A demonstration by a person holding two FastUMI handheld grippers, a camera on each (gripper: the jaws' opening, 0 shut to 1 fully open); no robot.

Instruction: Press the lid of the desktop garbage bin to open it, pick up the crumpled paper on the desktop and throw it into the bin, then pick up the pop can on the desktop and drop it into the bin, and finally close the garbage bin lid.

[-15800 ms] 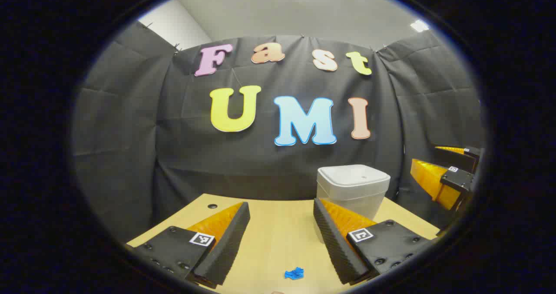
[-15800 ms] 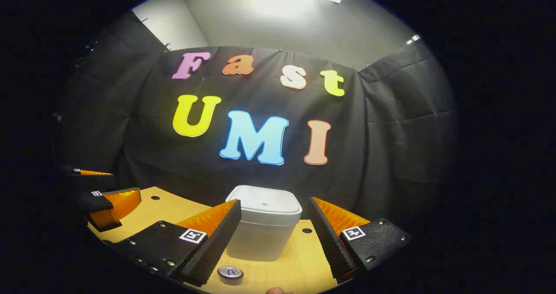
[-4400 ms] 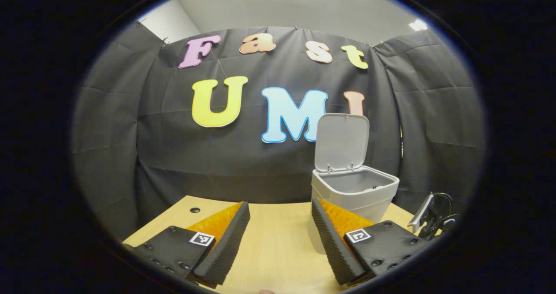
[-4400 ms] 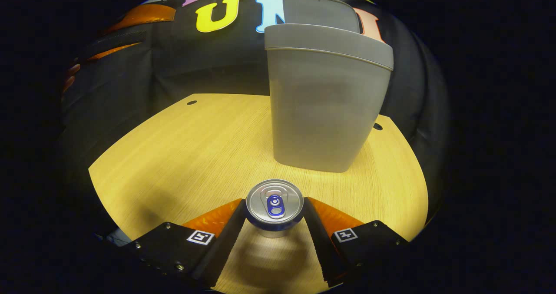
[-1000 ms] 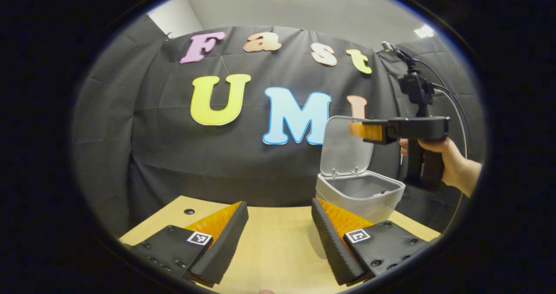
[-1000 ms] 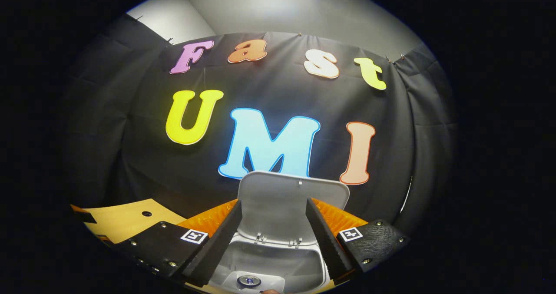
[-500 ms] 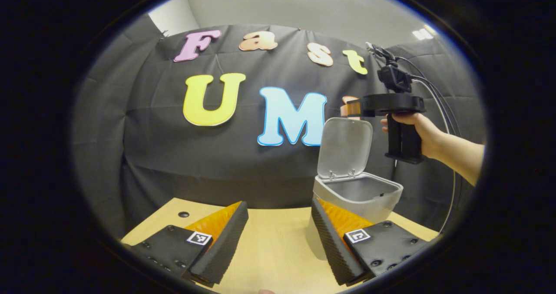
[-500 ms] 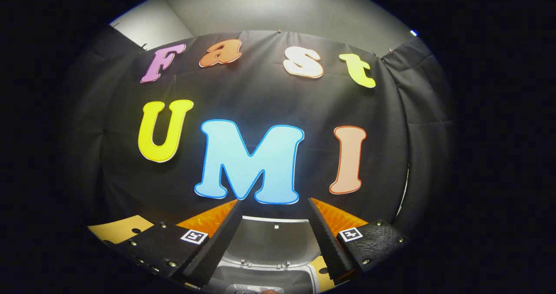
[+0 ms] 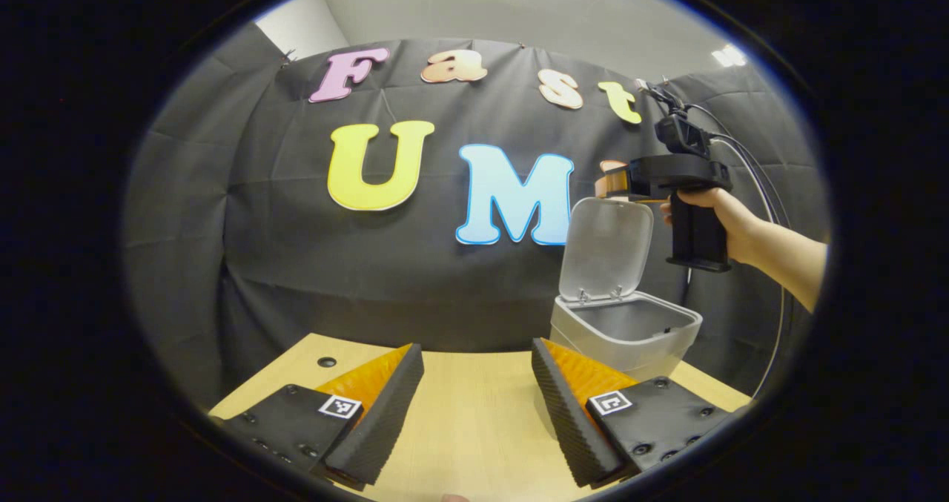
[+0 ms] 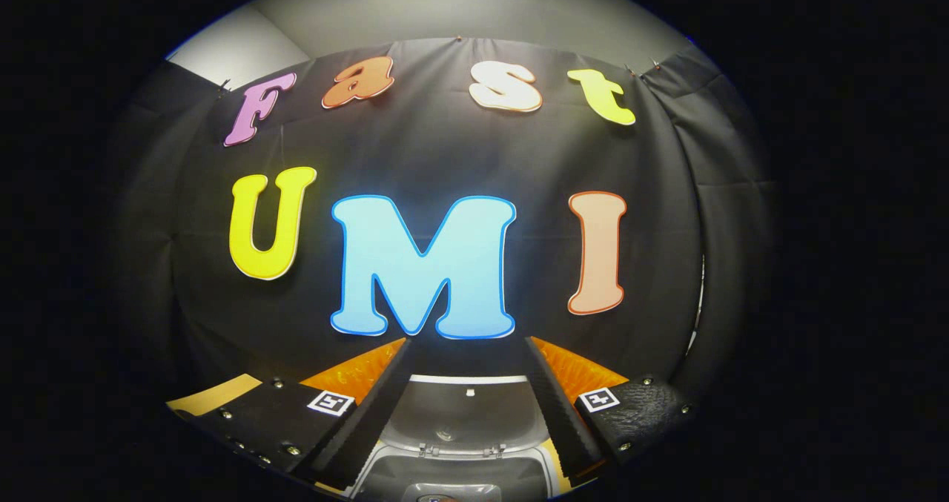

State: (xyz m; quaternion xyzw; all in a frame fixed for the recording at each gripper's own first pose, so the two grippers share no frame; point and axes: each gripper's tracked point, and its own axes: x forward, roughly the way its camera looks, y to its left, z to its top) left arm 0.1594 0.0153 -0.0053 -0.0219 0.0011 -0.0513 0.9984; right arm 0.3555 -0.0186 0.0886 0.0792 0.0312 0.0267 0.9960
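The grey desktop bin (image 9: 630, 335) stands at the table's far right with its lid (image 9: 606, 246) raised upright. In the left gripper view a hand (image 9: 715, 213) holds my right gripper (image 9: 604, 183) level, just above the lid's top edge. The right gripper view looks down past my right gripper (image 10: 467, 346), open and holding nothing, onto the upright lid (image 10: 463, 409) and the bin's rim (image 10: 460, 480) below. Low over the wooden table (image 9: 460, 428), left of the bin, my left gripper (image 9: 474, 405) is open with nothing between its fingers.
The black cloth wall stands close behind the bin and table. A cable (image 9: 771, 205) loops down from the right gripper's handle. A small round hole (image 9: 326, 362) marks the table's far left corner. A sliver of table (image 10: 211, 392) lies left of the right gripper.
Over the last second my right gripper rose from in front of the open bin to the lid's top edge. The left gripper's view shifted slightly; the bin and lid stayed put.
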